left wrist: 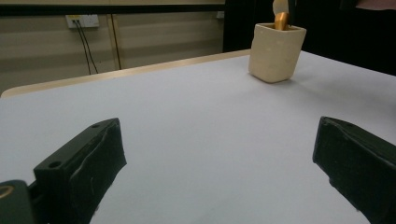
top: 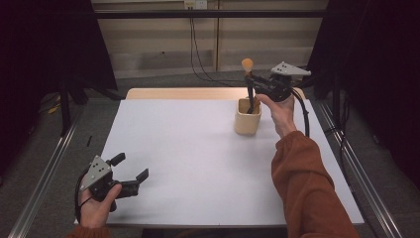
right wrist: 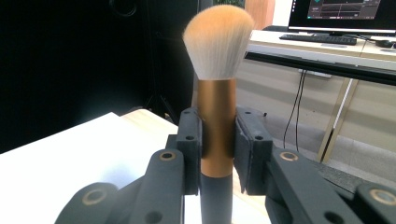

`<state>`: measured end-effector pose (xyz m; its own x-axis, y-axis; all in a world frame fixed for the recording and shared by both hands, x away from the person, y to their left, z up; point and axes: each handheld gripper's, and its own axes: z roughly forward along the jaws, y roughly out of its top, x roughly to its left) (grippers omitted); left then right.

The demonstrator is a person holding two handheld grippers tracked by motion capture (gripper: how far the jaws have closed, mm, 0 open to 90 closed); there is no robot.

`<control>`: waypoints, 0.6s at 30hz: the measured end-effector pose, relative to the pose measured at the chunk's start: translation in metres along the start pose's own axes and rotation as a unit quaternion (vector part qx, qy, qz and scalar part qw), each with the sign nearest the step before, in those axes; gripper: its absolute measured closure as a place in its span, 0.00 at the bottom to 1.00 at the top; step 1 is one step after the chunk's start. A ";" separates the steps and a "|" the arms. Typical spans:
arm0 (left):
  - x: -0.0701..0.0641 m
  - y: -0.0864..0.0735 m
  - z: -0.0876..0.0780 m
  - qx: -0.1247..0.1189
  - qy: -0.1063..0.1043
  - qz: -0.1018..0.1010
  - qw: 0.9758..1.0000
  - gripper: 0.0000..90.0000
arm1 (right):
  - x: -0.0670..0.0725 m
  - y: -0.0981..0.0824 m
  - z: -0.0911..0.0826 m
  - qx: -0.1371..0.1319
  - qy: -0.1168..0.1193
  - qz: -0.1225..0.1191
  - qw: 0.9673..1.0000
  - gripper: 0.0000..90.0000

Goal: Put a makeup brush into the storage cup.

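Right gripper [top: 253,85]: held in the person's right hand [top: 280,110] at the far right of the white tabletop [top: 198,163], grey three-cornered plate on top, cable trailing down beside the rust-orange sleeve [top: 307,188]. In the right gripper view its point sits at [right wrist: 217,154].
Right fingers [right wrist: 189,149]: closed on the brush, one black pad on each side of the copper band, pressing it.
Brush: makeup brush w/ soft orange-white bristle head, copper-coloured ferrule & dark handle [top: 248,82]; stands upright, bristles up. In the right gripper view [right wrist: 217,93] the head rises above the fingers, dark handle runs down below them.
Brush position: lower end of handle goes down into the cup; whether it touches the bottom can't be told.
Cup: cream-coloured, rounded-square holder cup [top: 247,118], upright on the tabletop, far right part, just below the right gripper. In the left gripper view [left wrist: 275,53] it stands at the far side w/ the copper ferrule [left wrist: 280,21] poking above its rim.
Left gripper [top: 132,178]: in the person's left hand [top: 99,203], near-left corner of the tabletop, well apart from cup & brush.
Left fingers [left wrist: 88,165]: spread wide, nothing between them, bare white tabletop showing in the gap.
Background: beige wall w/ socket & black cables [left wrist: 83,21]; monitor & keyboard on a desk [right wrist: 341,18] behind the brush.
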<state>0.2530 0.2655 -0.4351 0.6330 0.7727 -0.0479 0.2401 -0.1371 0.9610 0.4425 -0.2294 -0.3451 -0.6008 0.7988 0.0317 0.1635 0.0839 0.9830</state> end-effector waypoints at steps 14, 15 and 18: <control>0.000 0.000 0.000 0.000 0.000 -0.001 1.000 0.02 | -0.005 -0.023 -0.001 0.003 -0.006 0.033 0.999 0.82; 0.000 0.000 0.000 0.000 0.000 0.000 1.000 0.02 | -0.006 -0.025 -0.001 0.007 -0.007 0.034 0.999 0.82; 0.000 0.000 0.000 0.001 0.000 0.000 1.000 0.02 | -0.007 -0.030 -0.002 0.008 -0.006 0.038 0.999 0.82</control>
<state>0.2530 0.2654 -0.4353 0.6335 0.7722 -0.0480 0.2408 -0.1379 0.9607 0.4401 -0.2386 -0.3744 -0.5758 0.8109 0.1045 0.2216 0.0317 0.9746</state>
